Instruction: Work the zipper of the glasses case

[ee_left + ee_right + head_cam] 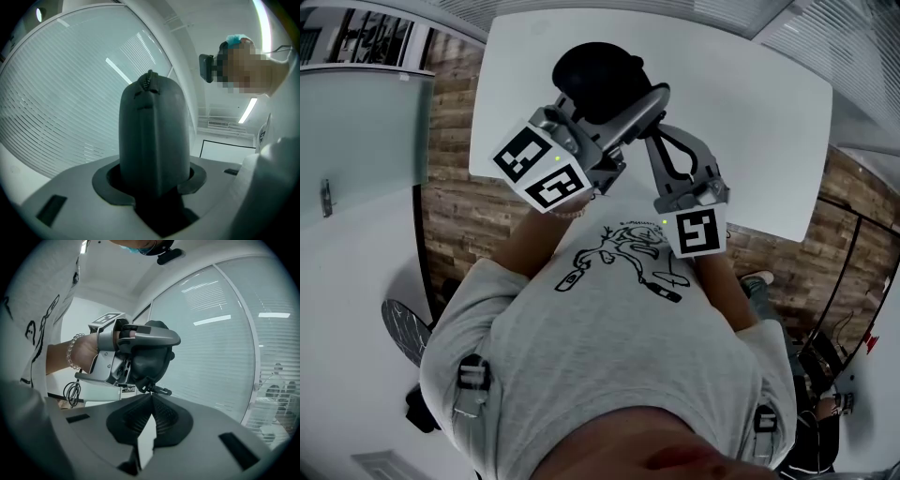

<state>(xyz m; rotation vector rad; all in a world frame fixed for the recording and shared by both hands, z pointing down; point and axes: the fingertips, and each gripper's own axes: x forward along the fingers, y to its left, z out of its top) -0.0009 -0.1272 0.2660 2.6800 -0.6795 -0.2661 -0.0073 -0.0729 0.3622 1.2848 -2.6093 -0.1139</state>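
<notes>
Left gripper (623, 112) clamps the dark grey rounded hard-shell glasses case (154, 136), while right gripper (151, 398) sits with jaws pressed together just beneath the case's small black zipper pull (158, 390).

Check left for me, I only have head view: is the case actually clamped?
Observer: Yes. In the left gripper view the glasses case stands between the left gripper jaws, with both pads against it.
Operator: And the right, is it on the pull?
Observer: Doesn't look like it. The right gripper has its jaws together at the tips, and the zipper pull sticks out from the case just beyond them. None of it shows between them.
</notes>
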